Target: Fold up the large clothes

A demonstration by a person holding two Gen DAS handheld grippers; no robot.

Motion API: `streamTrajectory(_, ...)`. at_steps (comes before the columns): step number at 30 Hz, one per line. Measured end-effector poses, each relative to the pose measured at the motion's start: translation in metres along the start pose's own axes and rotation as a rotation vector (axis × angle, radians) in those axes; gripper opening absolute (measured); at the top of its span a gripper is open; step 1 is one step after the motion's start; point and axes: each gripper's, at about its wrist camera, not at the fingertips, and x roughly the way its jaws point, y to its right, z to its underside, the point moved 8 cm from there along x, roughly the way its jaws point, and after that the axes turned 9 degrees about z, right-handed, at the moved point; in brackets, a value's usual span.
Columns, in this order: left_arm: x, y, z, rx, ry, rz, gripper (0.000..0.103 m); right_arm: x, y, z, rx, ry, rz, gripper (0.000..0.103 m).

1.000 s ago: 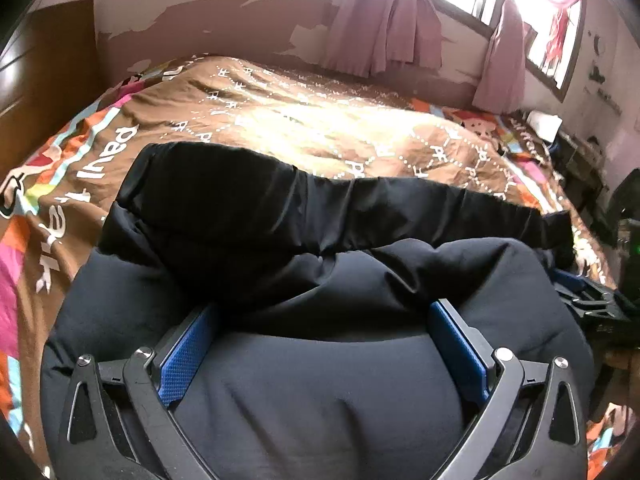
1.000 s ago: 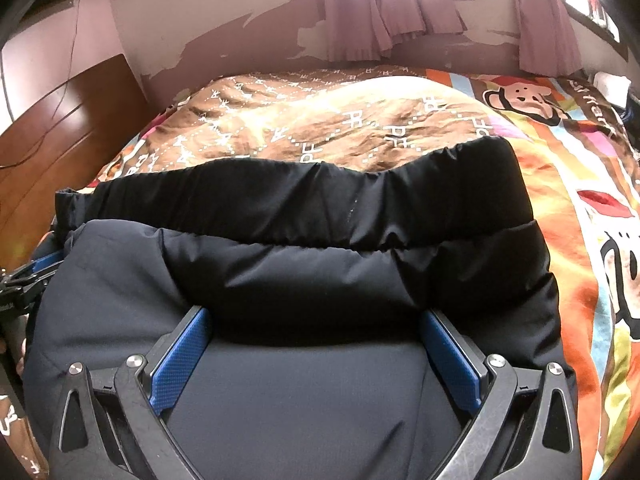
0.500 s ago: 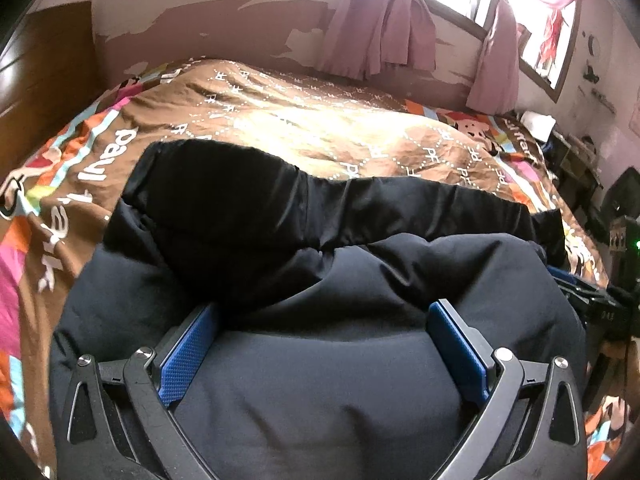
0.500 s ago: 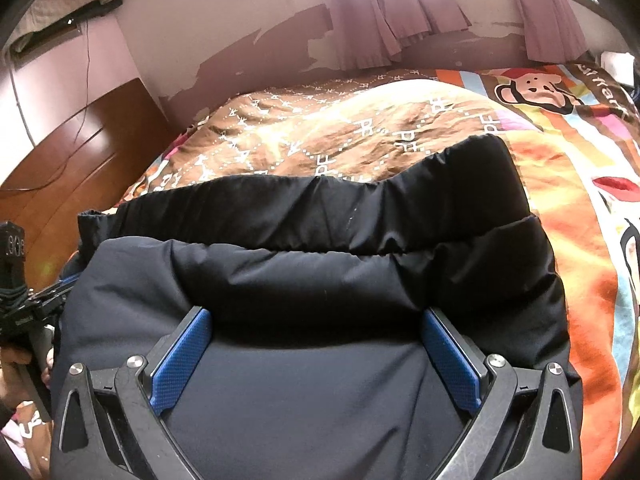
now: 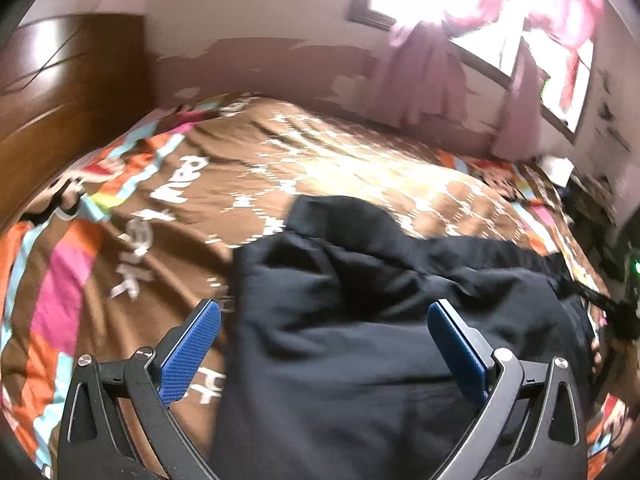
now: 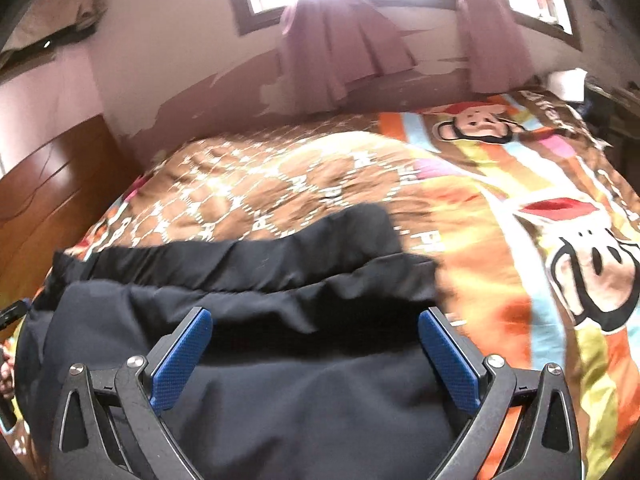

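The left gripper [image 5: 324,344] and the right gripper [image 6: 316,354] each point forward with both blue-padded fingers [image 5: 190,354] spread wide apart and nothing clamped between them, while a hand [image 6: 6,376] shows at the right view's left edge.

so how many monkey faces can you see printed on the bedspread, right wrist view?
2. One monkey face near the far edge below the window, another at the right side of the bedspread. The dark jacket may hide more.
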Motion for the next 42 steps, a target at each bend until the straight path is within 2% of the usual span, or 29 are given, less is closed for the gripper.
streamTrajectory(5,-0.005,-0.043,0.004,-0.133,-0.013,-0.046,0.102,-0.001,0.04,0.006,0.076,-0.031,0.019,0.103)
streamTrajectory(8,0.001,-0.067,0.017,-0.178,-0.075,-0.096,0.102,-0.001,0.068,0.012,0.121,-0.05,0.04,0.103)
streamTrajectory(12,0.012,-0.073,0.035,-0.187,-0.162,0.004,0.102,0.009,0.09,0.033,0.21,-0.143,-0.047,0.103)
streamTrajectory(14,0.015,-0.075,0.039,-0.194,-0.177,0.034,0.102,0.012,0.093,0.041,0.227,-0.167,-0.082,0.103)
streamTrajectory(21,0.023,-0.082,0.053,-0.271,-0.217,0.099,0.102,0.019,0.085,0.057,0.248,-0.272,-0.246,0.103)
streamTrajectory(25,0.023,-0.084,0.053,-0.303,-0.222,0.124,0.102,0.017,0.083,0.059,0.276,-0.294,-0.3,0.103)
streamTrajectory(29,0.022,-0.082,0.054,-0.344,-0.231,0.17,0.102,0.009,0.068,0.062,0.267,-0.313,-0.405,0.103)
streamTrajectory(34,0.018,-0.07,0.054,-0.332,-0.246,0.224,0.102,0.004,0.039,0.062,0.233,-0.356,-0.526,0.103)
streamTrajectory(36,0.018,-0.061,0.056,-0.315,-0.273,0.273,0.102,0.002,0.028,0.064,0.218,-0.38,-0.56,0.103)
streamTrajectory(39,0.018,-0.047,0.062,-0.294,-0.309,0.322,0.102,0.002,0.017,0.066,0.186,-0.392,-0.543,0.103)
streamTrajectory(42,0.02,-0.039,0.066,-0.29,-0.326,0.339,0.102,0.004,0.016,0.066,0.183,-0.396,-0.527,0.103)
